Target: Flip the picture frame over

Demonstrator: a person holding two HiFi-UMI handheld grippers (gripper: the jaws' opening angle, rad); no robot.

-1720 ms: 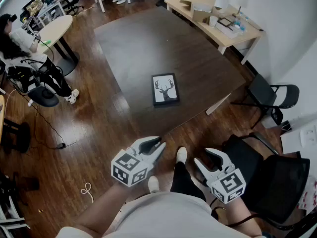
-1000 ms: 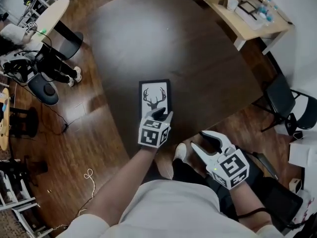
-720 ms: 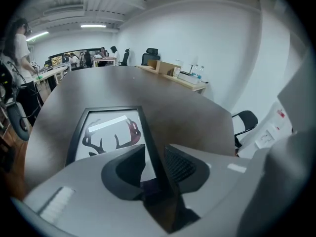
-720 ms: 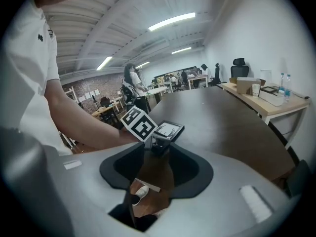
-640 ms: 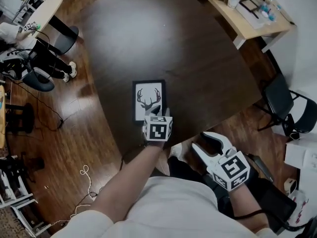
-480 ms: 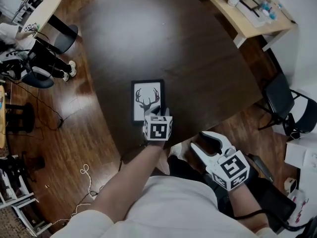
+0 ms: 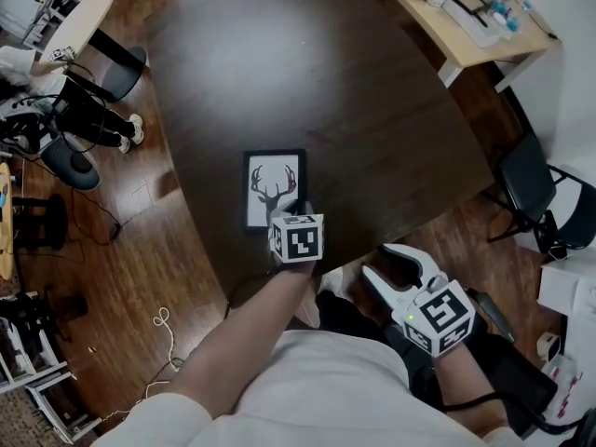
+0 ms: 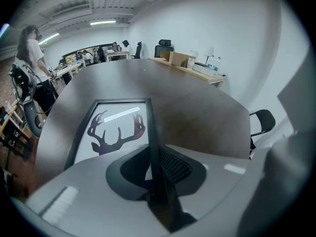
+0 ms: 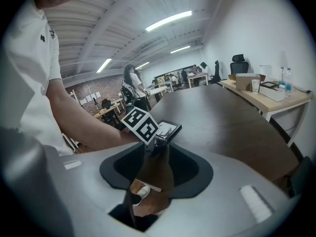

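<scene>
The black picture frame (image 7: 271, 187) lies face up on the dark table (image 7: 326, 82), its deer-antler print showing. My left gripper (image 7: 300, 209) sits at the frame's near right corner. In the left gripper view the frame (image 8: 116, 127) has its right rail running straight between the jaws, and the left gripper (image 8: 152, 151) is shut on that rail. My right gripper (image 7: 376, 261) hangs off the table's near edge by my legs, open, with only floor seen through its gap. From the right gripper view, the right gripper (image 9: 157, 147) points toward the left gripper's marker cube (image 9: 140, 125).
A light wooden desk (image 7: 475, 35) with small items stands at the far right. A folding chair (image 7: 535, 189) sits right of the table. At the left are a round table (image 7: 79, 17), office chairs and a seated person (image 7: 98, 119).
My left gripper moved from beside my body out over the table and shut on the frame's right edge. The right gripper stayed low by my legs.
</scene>
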